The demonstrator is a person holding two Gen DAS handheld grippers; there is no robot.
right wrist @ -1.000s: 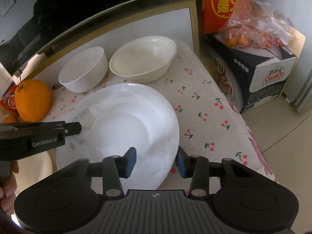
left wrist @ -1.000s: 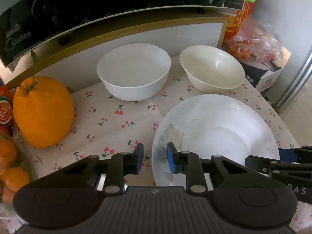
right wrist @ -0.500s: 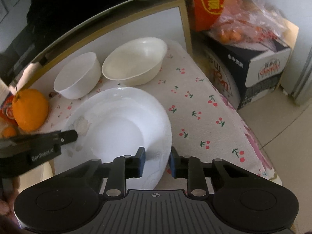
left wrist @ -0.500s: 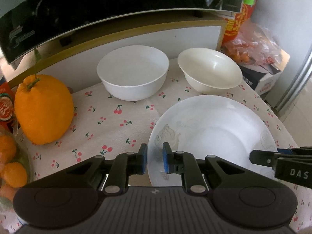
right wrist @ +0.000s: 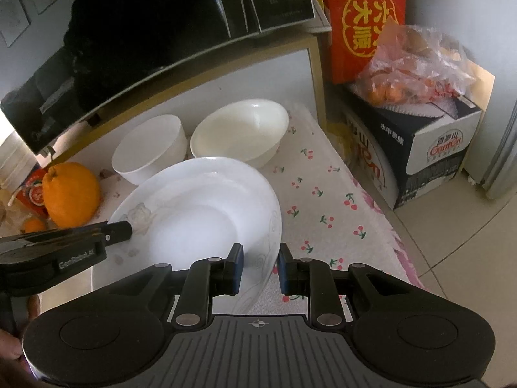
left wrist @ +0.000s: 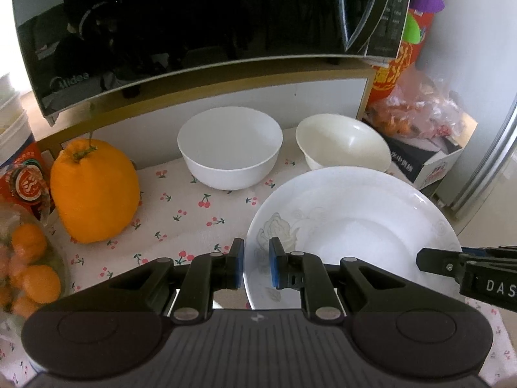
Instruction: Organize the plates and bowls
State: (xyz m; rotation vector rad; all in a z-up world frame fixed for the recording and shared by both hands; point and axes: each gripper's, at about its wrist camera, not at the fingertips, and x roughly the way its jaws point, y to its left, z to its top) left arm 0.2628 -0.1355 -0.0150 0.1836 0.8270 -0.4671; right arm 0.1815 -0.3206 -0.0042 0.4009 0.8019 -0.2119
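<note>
At far left of the cherry-print cloth lies a bag of small oranges, with a red packet behind it. Next to these stands a big orange fruit, stem up. Above, a dark microwave sits on a shelf over the cloth.

Further right, a white bowl stands upright at the back of the cloth, and a cream bowl stands just beside it, upright too. The two seem apart, though only narrowly.

In front of the bowls is the plate, white with a faint flower pattern, held at both sides with its right side tilted up off the cloth. The left gripper is clamped on its left rim, blue pads tight on the edge. The right gripper is clamped on the right rim, which passes between its pads; its tip shows at the right edge of the left view.

Right of the cloth, off the table, stands a black-and-white box with a plastic bag of oranges on top, and a red box behind it. A bit of hand shows at lower left of the right view.
</note>
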